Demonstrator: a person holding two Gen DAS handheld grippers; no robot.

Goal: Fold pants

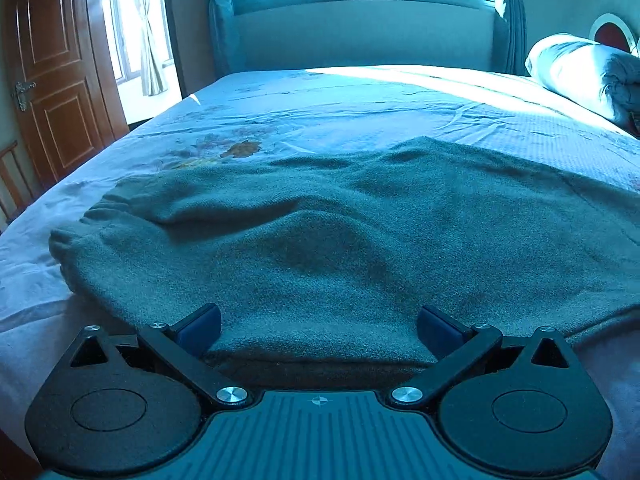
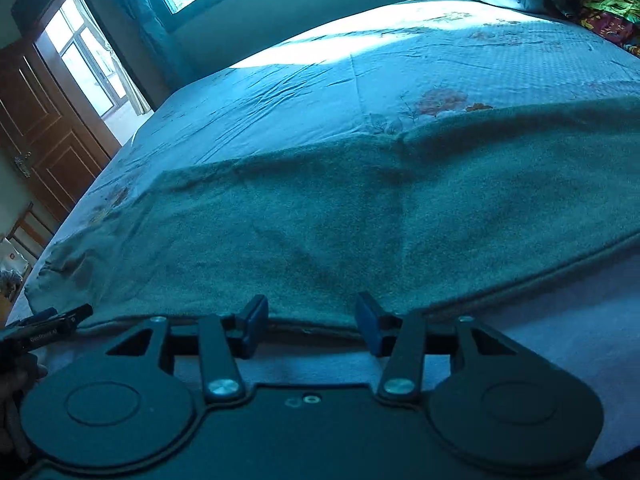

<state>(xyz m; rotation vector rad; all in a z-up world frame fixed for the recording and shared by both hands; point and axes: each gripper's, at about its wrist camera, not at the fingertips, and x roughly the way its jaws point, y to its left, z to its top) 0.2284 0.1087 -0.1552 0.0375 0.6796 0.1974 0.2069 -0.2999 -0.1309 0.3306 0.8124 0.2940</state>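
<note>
Both tools point(image 1: 319, 330) point(image 2: 312, 326) sit open-jawed at the pants' point(image 1: 340, 232) near edge.

Pants point(image 1: 340, 232): grey-green cloth, fuzzy, napped, matt; gathered elastic cuffs toward the bed's left edge.
Bedsheet point(image 1: 360, 100): thin woven cloth, pale, floral print, finely creased, matt.
Left gripper point(image 1: 319, 330): black matt plastic arms, ribbed body panel, bright polished metal pivot screws; blue fingers point(image 1: 199, 330), smooth, rubbery-looking.
Right gripper point(image 2: 312, 328): same black matt plastic, metal pivots.
Door point(image 1: 60, 72): reddish-brown wood, panelled, semi-gloss varnish; metal handle.
Quilt point(image 1: 584, 68) at the bed's far right corner: puffy cloth, slight sheen.
Curtains point(image 1: 216, 20): soft draped fabric.
</note>
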